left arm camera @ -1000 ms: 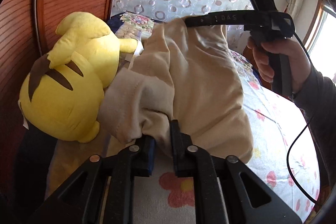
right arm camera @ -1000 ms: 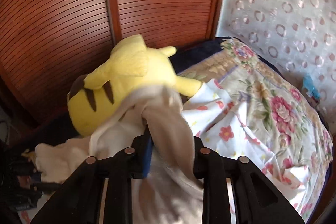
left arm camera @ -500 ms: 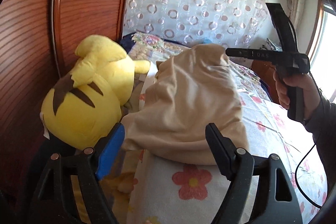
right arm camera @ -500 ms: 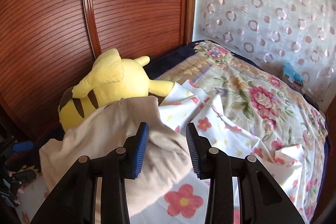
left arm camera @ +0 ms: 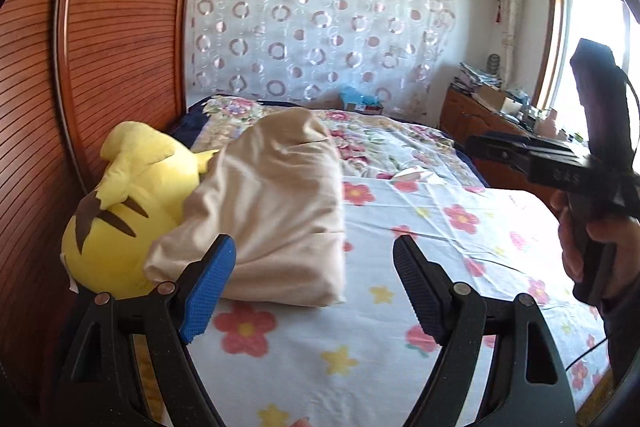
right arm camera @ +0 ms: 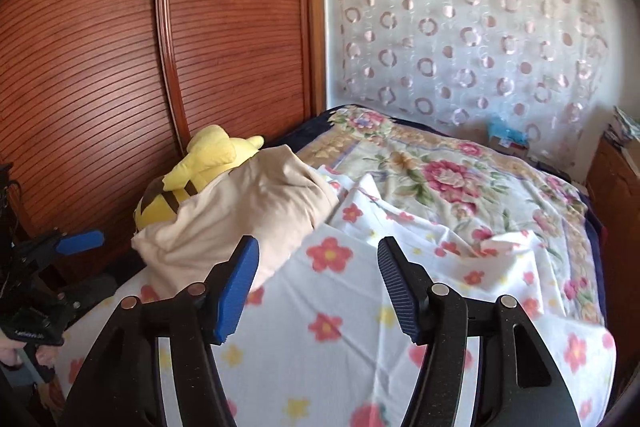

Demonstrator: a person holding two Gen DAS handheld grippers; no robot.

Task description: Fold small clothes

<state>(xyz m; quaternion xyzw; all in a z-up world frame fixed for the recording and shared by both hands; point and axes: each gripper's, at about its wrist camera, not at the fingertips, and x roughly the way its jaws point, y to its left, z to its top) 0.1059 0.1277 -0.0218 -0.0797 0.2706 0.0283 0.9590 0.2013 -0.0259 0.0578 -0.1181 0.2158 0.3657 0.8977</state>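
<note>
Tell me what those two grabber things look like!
The left gripper and the right gripper look alike: black plastic frames with triangle-shaped holes, round silver pins, and two fingers with ribbed pads, bright blue on one side and darker on the other. From the left camera, the right one has pale letters on its black body, a thin black cable, and a dark sleeve behind the hand.

— That folded garment (left arm camera: 276, 211) is plain beige, and the plush toy (left arm camera: 132, 203) beside it is bright yellow with brown stripes.
— The bed sheet (left arm camera: 420, 267) is white with pink and yellow flowers. The curtain (right arm camera: 460, 39)?
— Sheer white, pink rings all over. The wardrobe door (right arm camera: 88, 67) is reddish-brown, ribbed.
</note>
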